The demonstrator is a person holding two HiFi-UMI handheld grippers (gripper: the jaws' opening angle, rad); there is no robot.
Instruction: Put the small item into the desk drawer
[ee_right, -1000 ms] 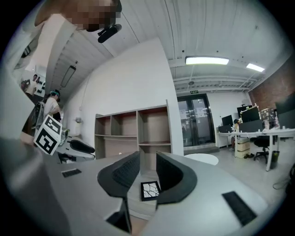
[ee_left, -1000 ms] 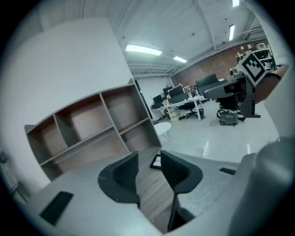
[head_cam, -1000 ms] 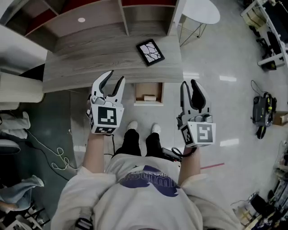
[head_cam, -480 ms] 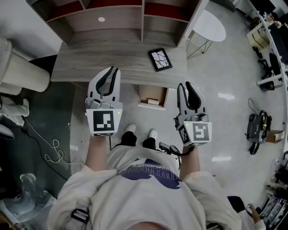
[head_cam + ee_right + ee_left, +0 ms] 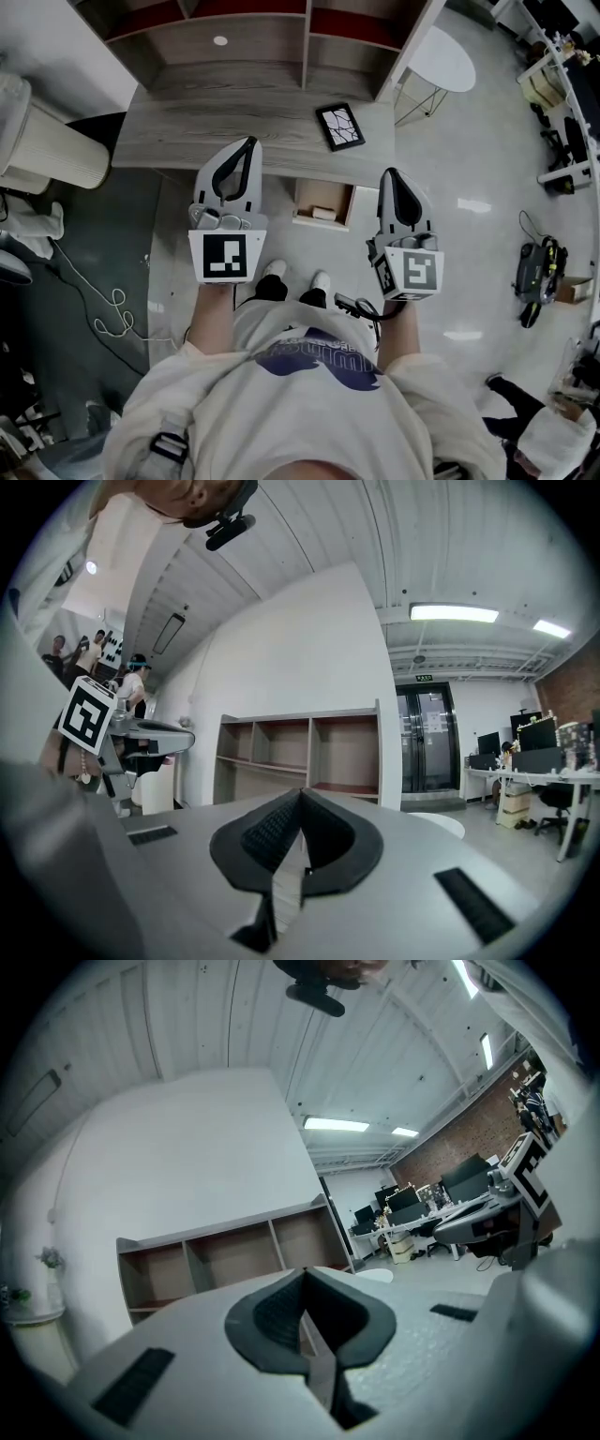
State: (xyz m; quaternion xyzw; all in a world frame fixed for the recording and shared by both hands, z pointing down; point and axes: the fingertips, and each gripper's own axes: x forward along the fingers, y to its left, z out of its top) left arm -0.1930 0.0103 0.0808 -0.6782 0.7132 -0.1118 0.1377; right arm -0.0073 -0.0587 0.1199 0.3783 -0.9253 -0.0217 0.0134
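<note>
Both pairs of jaws have swung together since a second ago, when they stood spread wide, and both grippers have edged a little further from the person toward the desk [image 5: 187, 131]. The head view has shifted slightly too, so the drawer [image 5: 322, 224] sits a touch further right in it.

The drawer stands pulled out from the desk's front edge, open at the top. The small item [image 5: 323, 213], a pale tan block, lies inside it near the middle of the drawer floor, with neither gripper touching it.

The left gripper [image 5: 249, 142] is held left of the drawer, its tip over the desk's front edge. In the left gripper view its dark ribbed pads [image 5: 281, 1312] meet along one line, with nothing between them. The right gripper [image 5: 391, 173] is held right of the drawer, above the floor, and the right gripper view shows its jaws pressed together and empty as well [image 5: 300, 794].

Beyond the drawer, slightly to its right, a dark framed panel [image 5: 340, 127] with a white crack pattern lies flat on the desk. Further beyond rises an open shelf unit [image 5: 244, 37]. On the near side of the drawer stand the person's white shoes [image 5: 275, 271].
</note>
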